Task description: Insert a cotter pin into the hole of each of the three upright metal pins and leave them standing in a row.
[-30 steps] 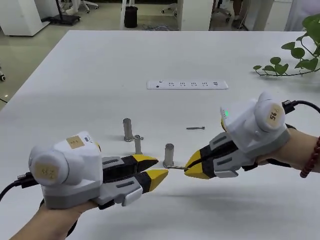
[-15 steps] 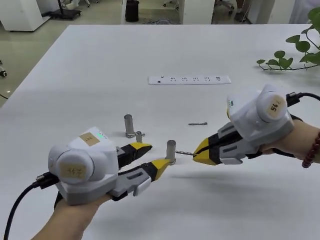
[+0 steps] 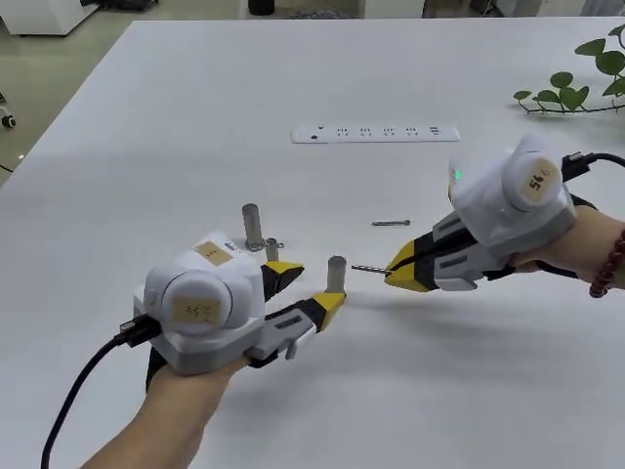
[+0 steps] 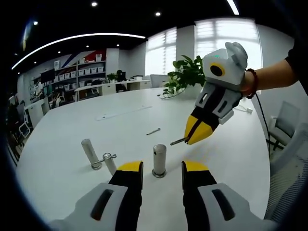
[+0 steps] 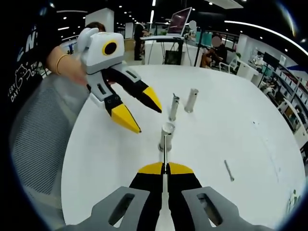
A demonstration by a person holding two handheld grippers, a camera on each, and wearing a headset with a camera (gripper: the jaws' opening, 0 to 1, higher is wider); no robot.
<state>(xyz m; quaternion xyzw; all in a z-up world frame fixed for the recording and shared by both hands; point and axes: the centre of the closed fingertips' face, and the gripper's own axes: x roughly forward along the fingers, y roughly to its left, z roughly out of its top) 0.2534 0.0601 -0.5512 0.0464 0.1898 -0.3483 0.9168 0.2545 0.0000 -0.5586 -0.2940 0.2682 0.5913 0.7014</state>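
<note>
Left pin (image 3: 252, 225) looks bare. Middle pin (image 3: 271, 248) seems to carry the first cotter (image 4: 108, 156). My left gripper (image 3: 307, 284) gapes just behind the near pin (image 3: 336, 274). My right gripper (image 3: 393, 270) pinches the second cotter (image 3: 367, 268), not yet in. Spare cotter (image 3: 390, 223) lies beyond.

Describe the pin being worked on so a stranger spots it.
On the white table, nearer than the power strip, stand three upright metal pins. The target pin stands apart, rightmost, between the left gripper's open jaws, the right gripper's cotter pin aimed at it.
</note>
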